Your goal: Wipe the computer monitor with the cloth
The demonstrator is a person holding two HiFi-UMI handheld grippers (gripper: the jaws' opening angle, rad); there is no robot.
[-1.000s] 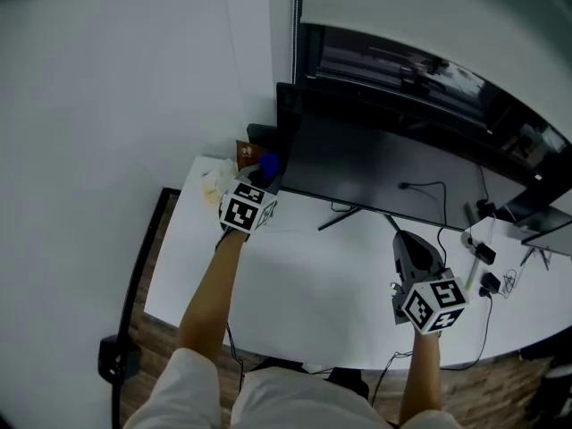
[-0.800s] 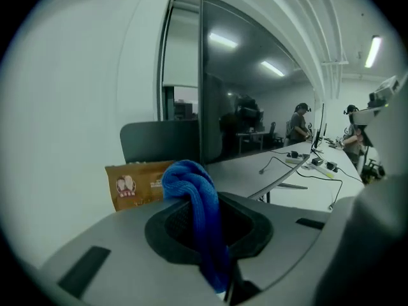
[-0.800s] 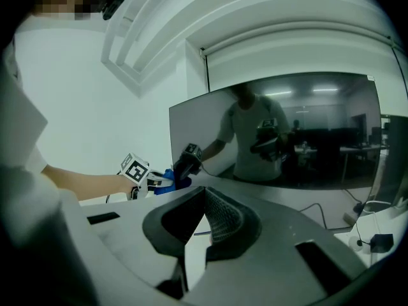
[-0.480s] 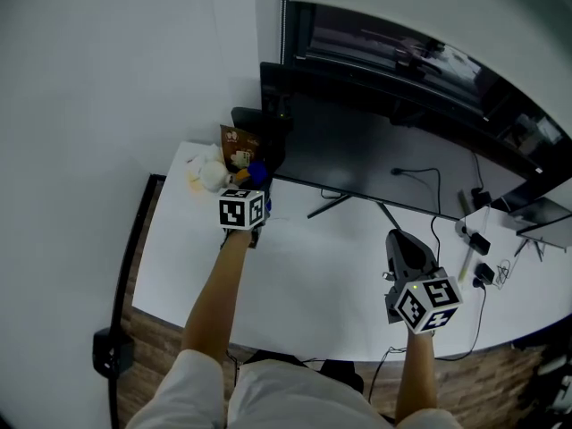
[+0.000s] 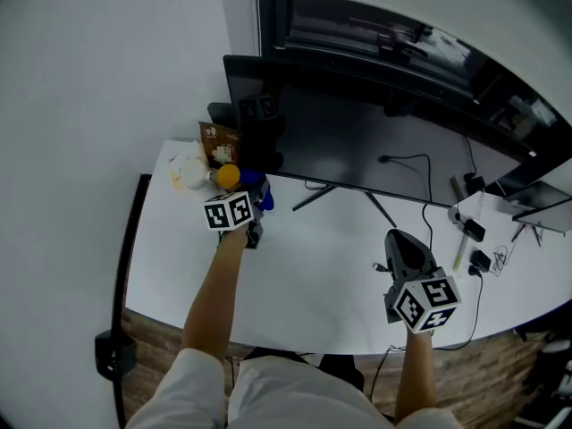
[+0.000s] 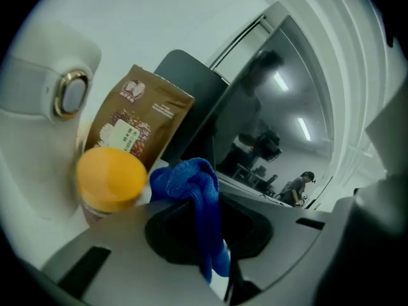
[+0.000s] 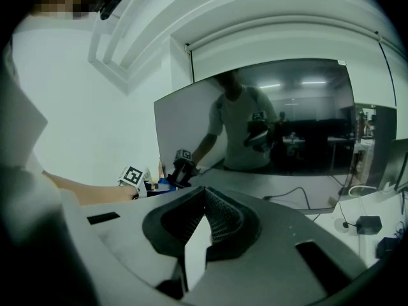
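The dark computer monitor (image 5: 357, 141) stands along the back of the white desk (image 5: 304, 275); it also fills the right gripper view as monitor (image 7: 274, 120). My left gripper (image 5: 256, 201) hangs near the monitor's lower left corner, shut on a blue cloth (image 5: 257, 188). In the left gripper view the cloth (image 6: 191, 183) hangs bunched between the left gripper's (image 6: 207, 234) jaws, with the monitor (image 6: 280, 126) just beyond. My right gripper (image 5: 399, 250) hovers over the desk's front right. The right gripper (image 7: 203, 215) is shut with nothing held.
A yellow-lidded jar (image 6: 109, 178), a brown pouch (image 6: 137, 116) and a white device (image 6: 44, 88) crowd the desk's back left corner. Cables and small plugs (image 5: 474, 239) lie at the right. The monitor's stand legs (image 5: 313, 195) spread beneath the screen.
My left gripper with the cloth has drawn back a little from the cluttered corner, uncovering the yellow lid. The right gripper has hardly moved. The head view has swung.
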